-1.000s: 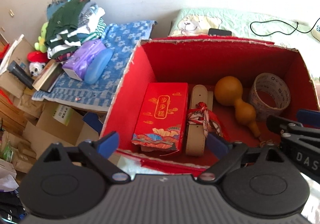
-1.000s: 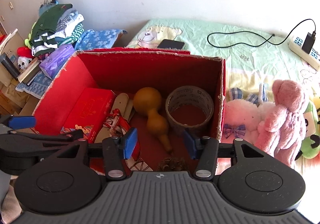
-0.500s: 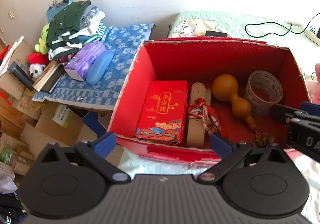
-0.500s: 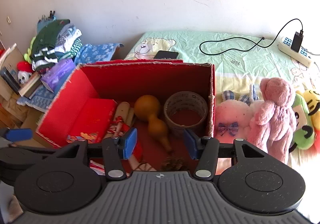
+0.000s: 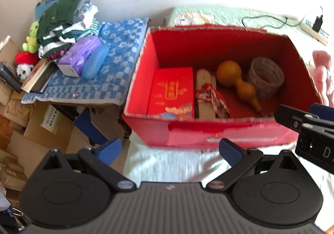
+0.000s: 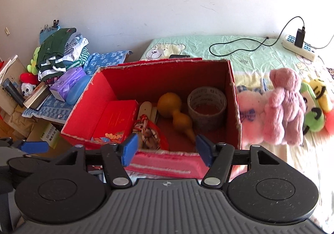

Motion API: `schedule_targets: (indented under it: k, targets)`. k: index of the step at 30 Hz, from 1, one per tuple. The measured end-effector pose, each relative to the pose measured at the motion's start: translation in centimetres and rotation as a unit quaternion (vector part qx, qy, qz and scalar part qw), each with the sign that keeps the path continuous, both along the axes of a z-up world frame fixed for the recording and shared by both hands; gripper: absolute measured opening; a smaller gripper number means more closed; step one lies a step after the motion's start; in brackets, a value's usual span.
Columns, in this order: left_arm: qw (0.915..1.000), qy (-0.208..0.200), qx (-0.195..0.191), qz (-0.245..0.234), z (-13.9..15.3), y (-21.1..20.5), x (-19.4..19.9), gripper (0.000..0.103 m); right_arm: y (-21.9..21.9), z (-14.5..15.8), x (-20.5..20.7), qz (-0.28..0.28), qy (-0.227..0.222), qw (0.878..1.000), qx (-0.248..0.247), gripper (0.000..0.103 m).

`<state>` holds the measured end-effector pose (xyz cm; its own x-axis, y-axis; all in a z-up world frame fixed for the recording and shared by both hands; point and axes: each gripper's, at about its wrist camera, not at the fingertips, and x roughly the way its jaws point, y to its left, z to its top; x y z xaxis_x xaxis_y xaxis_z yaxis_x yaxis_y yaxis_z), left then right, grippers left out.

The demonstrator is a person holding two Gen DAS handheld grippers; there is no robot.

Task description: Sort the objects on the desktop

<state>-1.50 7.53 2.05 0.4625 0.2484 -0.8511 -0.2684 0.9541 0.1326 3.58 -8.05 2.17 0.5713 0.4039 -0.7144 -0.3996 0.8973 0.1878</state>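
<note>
A red cardboard box (image 5: 208, 135) (image 6: 162, 163) stands open on the bed. Inside lie a red gift box (image 5: 172, 92) (image 6: 117, 121), a wooden piece with a red-white tassel (image 5: 205, 96) (image 6: 146, 127), a tan gourd (image 5: 235, 79) (image 6: 175, 110) and a tape roll (image 5: 265, 77) (image 6: 206, 104). My left gripper (image 5: 170, 148) hangs open, in front of the box's near wall, empty. My right gripper (image 6: 167, 148) is over that near wall, its jaws opening with nothing between them; it also shows as my right gripper (image 5: 309, 121) at the left view's right edge.
Pink plush toys (image 6: 279, 106) and green and yellow ones (image 6: 313, 104) lie right of the box. A power strip (image 6: 298, 46) with a cable sits at the back. Left: a blue towel (image 5: 100, 67) with a purple tissue pack (image 5: 79, 56), folded clothes (image 5: 62, 23) and cardboard boxes (image 5: 41, 125).
Both grippers have drawn back from the box, so its near wall now shows in both views. The right gripper's jaws stand wider apart than before.
</note>
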Motion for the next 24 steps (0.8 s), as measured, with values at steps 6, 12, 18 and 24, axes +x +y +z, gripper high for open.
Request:
schedule_targets:
  k: [6,12,18,24]
  targets:
    - [0.9993,0.031,-0.01,-0.017,-2.8,0.6,-0.5,0.1,0.6,-1.5,-1.2,-0.026,0.0,0.999,-0.039,0.066]
    - [0.9981,0.049,-0.007,-0.036,-4.8,0.8,-0.5,0.1,1.0,-3.6,-1.4,-0.055,0.038,0.996,-0.061,0.066]
    - [0.9969,0.061,-0.025,-0.043,-6.0,1.4,-0.1,0.1,1.0,-4.8,-1.4,-0.083,0.067,0.992,-0.07,0.066]
    - [0.9973,0.06,-0.019,-0.038,-6.1,2.1,0.3,0.102,1.9,-5.2,-1.1,-0.073,0.074,0.992,-0.074,0.066]
